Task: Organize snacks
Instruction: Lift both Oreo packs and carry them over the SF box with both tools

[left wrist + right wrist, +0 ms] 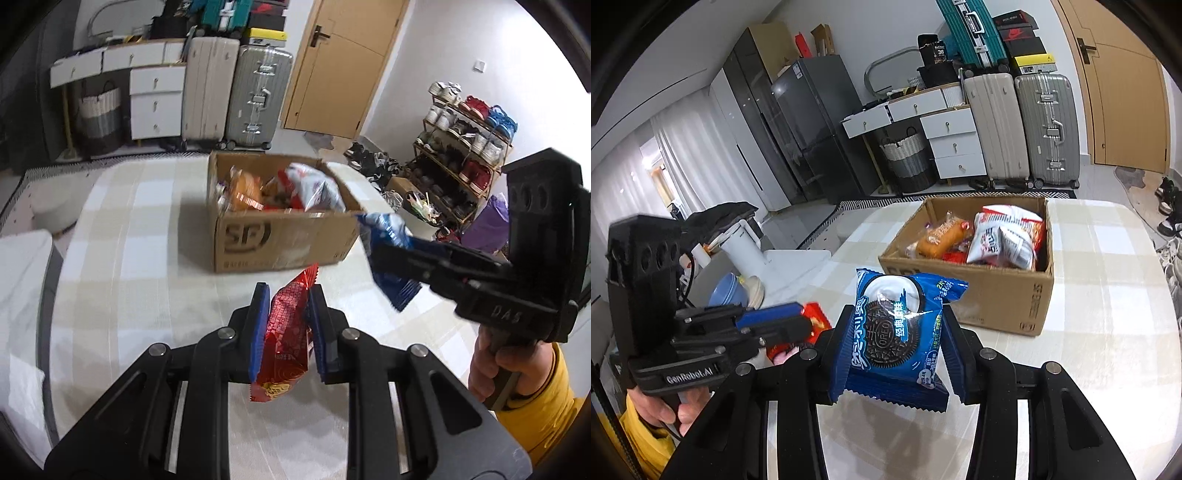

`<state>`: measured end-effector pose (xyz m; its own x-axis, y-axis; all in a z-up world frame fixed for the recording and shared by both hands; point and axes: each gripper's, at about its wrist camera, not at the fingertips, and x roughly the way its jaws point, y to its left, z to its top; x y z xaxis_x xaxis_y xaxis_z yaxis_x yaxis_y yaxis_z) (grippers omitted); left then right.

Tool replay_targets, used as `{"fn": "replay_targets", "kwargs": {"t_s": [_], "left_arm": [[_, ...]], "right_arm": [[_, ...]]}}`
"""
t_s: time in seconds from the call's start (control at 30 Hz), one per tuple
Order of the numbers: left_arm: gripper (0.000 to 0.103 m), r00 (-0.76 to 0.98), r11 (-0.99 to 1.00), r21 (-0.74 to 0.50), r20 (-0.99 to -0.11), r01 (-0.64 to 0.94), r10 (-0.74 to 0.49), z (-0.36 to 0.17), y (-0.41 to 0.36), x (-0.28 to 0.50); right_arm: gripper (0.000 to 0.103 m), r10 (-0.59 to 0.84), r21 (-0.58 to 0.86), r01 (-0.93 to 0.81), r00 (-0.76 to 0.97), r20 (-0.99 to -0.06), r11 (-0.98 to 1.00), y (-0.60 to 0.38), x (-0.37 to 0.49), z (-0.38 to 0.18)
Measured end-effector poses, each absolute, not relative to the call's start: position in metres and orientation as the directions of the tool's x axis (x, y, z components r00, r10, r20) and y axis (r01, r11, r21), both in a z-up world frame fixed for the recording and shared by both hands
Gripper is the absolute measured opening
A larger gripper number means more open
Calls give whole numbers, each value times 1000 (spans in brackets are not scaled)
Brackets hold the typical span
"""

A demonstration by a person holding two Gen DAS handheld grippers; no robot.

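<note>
- Left wrist view: far beyond the table [110, 236] stand a silver suitcase [255, 99], a beige suitcase [208, 88], white drawers [157, 101] and a wooden door [343, 62]; a shoe rack [461, 147] fills the far right.
- The cardboard box [280, 236] sits open on the checked tablecloth, just beyond the grippers, with an orange packet [245, 190] and a white-and-red bag [314, 184] among the snacks inside.
- The left gripper [286, 295] is clamped narrowly on a red snack packet [286, 339], held upright above the cloth.
- At right, a hand [495, 369] in a yellow sleeve holds the right gripper, whose jaws pinch a blue packet [388, 236] near the box's right corner.
- Right wrist view: a dark refrigerator [816, 125] and a woven basket [908, 158] stand far left of the suitcases.
- The box [997, 295] lies ahead to the right, snacks piled in it.
- The right gripper [897, 314] grips the blue Oreo packet [894, 332] by its sides, lifted off the table.
- At left, the left gripper [812, 325] is closed on the red packet [818, 321].
</note>
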<state>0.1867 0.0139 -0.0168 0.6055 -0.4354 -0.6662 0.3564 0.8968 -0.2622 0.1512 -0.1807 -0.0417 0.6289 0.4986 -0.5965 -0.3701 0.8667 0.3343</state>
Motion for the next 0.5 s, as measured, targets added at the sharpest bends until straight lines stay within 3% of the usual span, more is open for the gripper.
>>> {"fn": "replay_targets", "kwargs": {"t_s": [0.5], "left_arm": [[19, 645, 901, -250, -633, 353, -428, 57, -10, 278]], "right_arm": [[44, 481, 329, -351, 651, -587, 877, -190, 215, 2]]}}
